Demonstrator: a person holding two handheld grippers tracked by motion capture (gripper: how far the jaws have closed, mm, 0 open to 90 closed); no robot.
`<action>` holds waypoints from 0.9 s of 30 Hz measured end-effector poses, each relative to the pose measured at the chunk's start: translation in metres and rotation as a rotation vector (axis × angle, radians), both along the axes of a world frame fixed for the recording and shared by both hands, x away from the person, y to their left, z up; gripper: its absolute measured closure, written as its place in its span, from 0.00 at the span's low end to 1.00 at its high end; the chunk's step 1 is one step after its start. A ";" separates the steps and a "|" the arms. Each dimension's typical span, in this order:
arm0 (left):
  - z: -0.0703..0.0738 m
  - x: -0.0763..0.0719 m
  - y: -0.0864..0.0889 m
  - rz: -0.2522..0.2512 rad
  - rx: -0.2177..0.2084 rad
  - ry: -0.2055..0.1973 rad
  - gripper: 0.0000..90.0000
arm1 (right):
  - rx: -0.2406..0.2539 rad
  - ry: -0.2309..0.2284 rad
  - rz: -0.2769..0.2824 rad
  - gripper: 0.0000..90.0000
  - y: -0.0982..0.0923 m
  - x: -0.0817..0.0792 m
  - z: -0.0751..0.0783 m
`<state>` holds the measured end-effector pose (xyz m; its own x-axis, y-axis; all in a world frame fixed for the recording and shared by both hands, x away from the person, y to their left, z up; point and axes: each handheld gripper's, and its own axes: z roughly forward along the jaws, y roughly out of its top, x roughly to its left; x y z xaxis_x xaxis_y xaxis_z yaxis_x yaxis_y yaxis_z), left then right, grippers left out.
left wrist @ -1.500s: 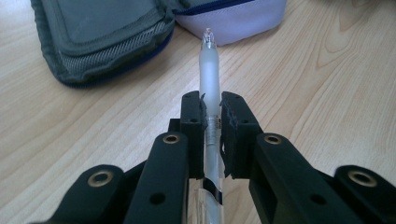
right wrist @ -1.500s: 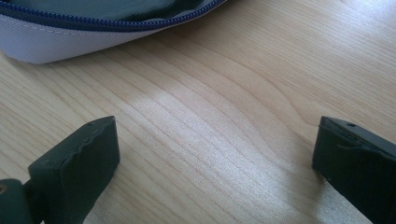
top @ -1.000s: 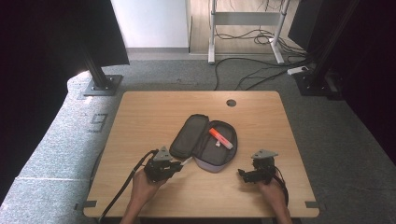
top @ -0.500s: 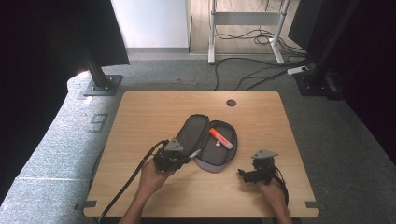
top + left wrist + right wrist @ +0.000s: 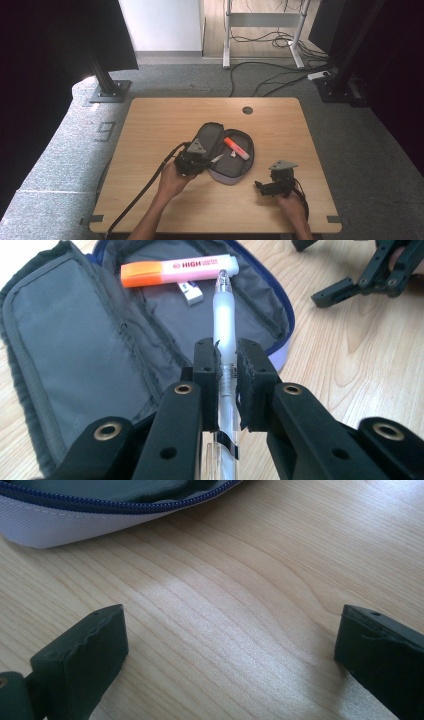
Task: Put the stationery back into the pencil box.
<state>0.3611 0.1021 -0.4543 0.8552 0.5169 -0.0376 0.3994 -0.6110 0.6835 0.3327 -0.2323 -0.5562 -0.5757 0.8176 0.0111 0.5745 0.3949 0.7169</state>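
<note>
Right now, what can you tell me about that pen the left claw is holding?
The pen is slim, with a frosted white grip section and a clear barrel farther back. The left gripper is shut on it, its black jaws pinching the barrel from both sides. The pen points away from the gripper over the open grey pencil case, its tip close to the pink and orange highlighter lying inside; whether they touch is unclear. In the high view the pen reaches over the case's edge.

Grey-lined pencil case with blue zip, pink highlighter with orange cap, frosted white pen, black tool, light wood table
</note>
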 end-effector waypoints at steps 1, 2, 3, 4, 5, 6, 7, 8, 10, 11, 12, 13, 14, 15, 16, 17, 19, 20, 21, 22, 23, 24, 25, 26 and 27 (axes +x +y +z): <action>0.000 0.001 -0.002 0.002 0.004 -0.004 0.88 | -0.001 0.000 -0.001 0.00 0.000 0.000 0.000; 0.001 0.003 -0.004 -0.002 0.008 -0.005 0.88 | -0.001 0.000 0.000 0.00 0.000 0.000 0.000; 0.002 0.004 -0.006 -0.004 0.002 -0.006 0.89 | -0.001 0.000 0.000 0.00 0.000 0.000 0.000; 0.003 0.006 -0.008 -0.008 -0.005 -0.004 0.88 | -0.001 0.001 0.000 0.00 0.000 0.000 0.000; 0.004 0.007 -0.010 -0.010 0.002 -0.008 0.89 | -0.001 0.000 -0.001 0.00 0.000 0.000 0.000; 0.004 0.008 -0.011 -0.009 0.007 -0.011 0.89 | 0.000 0.000 0.000 0.00 0.000 0.000 0.000; 0.005 0.009 -0.012 -0.013 0.009 -0.013 0.89 | 0.000 0.000 -0.001 0.00 0.000 0.000 0.000; 0.006 0.010 -0.014 -0.015 0.007 -0.015 0.89 | 0.000 0.000 -0.001 0.00 0.000 0.000 0.000; 0.007 0.013 -0.017 -0.017 -0.004 -0.011 0.88 | -0.001 0.000 -0.002 0.00 0.000 0.000 0.000; 0.007 0.015 -0.019 -0.020 0.003 -0.013 0.89 | -0.001 -0.001 -0.002 0.00 0.000 0.000 0.000; 0.008 0.016 -0.021 -0.021 0.010 -0.015 0.88 | 0.000 -0.001 0.000 0.00 0.000 0.000 0.000; 0.008 0.018 -0.023 -0.022 0.011 -0.016 0.89 | 0.000 -0.001 -0.001 0.00 0.000 0.000 0.000; 0.008 0.019 -0.025 -0.026 0.009 -0.016 0.88 | -0.001 -0.001 -0.001 0.00 0.000 0.000 0.000; 0.008 0.020 -0.027 -0.027 0.003 -0.013 0.88 | -0.001 -0.001 -0.001 0.00 0.000 0.000 0.000; 0.008 0.022 -0.029 -0.026 0.009 -0.014 0.88 | -0.001 -0.001 -0.001 0.00 0.000 0.000 0.000; 0.009 0.023 -0.031 -0.030 0.019 -0.015 0.88 | -0.001 -0.002 -0.001 0.00 0.000 0.000 0.000; 0.008 0.025 -0.035 -0.032 0.016 -0.017 0.88 | -0.001 -0.002 -0.001 0.00 0.000 0.000 0.000; 0.008 0.026 -0.037 -0.034 0.007 -0.013 0.88 | -0.001 -0.001 -0.001 0.00 0.000 0.000 0.000; 0.008 0.027 -0.039 -0.036 0.007 -0.011 0.88 | -0.001 -0.001 -0.001 0.00 0.000 0.000 0.000; 0.007 0.028 -0.041 -0.035 0.014 -0.014 0.88 | -0.001 -0.001 -0.001 0.00 0.000 0.000 0.000; 0.007 0.029 -0.043 -0.035 0.022 -0.018 0.88 | -0.001 -0.002 -0.001 0.00 0.000 0.000 0.000; 0.006 0.030 -0.044 -0.037 0.031 -0.018 0.89 | -0.001 -0.002 -0.001 0.00 0.000 0.000 0.000; 0.006 0.031 -0.047 -0.036 0.030 -0.019 0.88 | -0.001 -0.001 -0.001 0.00 0.000 0.000 0.000; 0.006 0.032 -0.048 -0.040 0.034 -0.020 0.88 | -0.001 0.000 0.001 0.00 0.000 0.000 0.000; 0.005 0.033 -0.050 -0.037 0.026 -0.020 0.88 | -0.001 -0.001 0.001 0.00 0.000 0.000 0.000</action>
